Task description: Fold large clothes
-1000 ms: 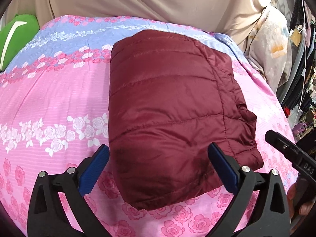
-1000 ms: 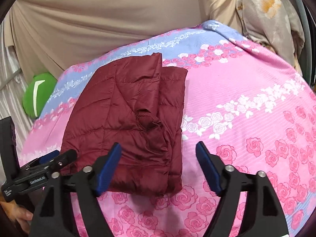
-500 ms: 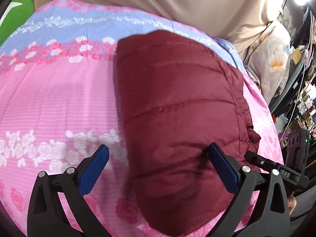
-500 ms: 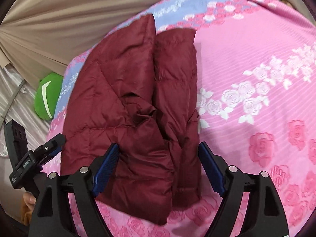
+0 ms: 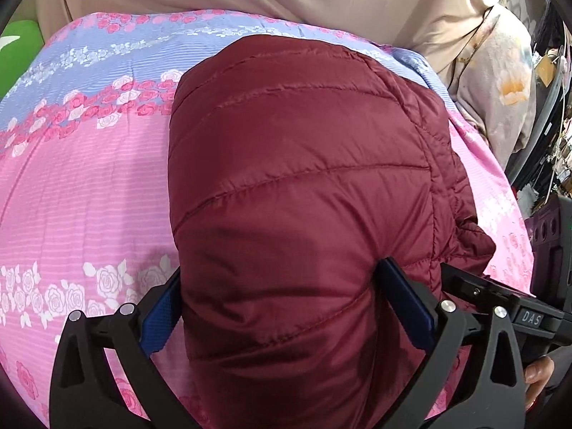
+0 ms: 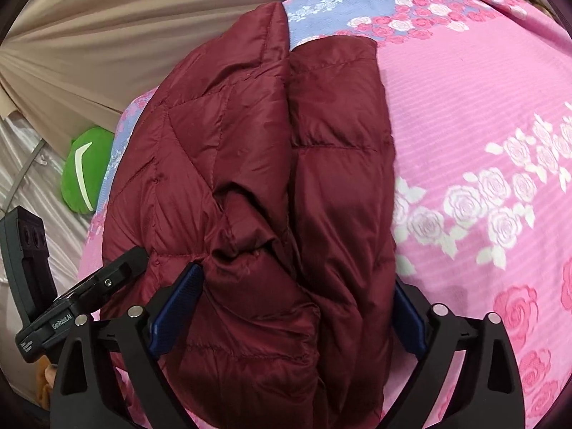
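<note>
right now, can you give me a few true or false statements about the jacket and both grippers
1. The maroon jacket lies folded on a pink floral bedsheet. True.
2. The left gripper points at bare sheet, away from the jacket. False: the jacket's near end sits between its jaws.
3. The right gripper has jacket fabric between its jaws. True; they are opening wide.
4. A blue cushion lies beyond the bed. False: the cushion is green.
</note>
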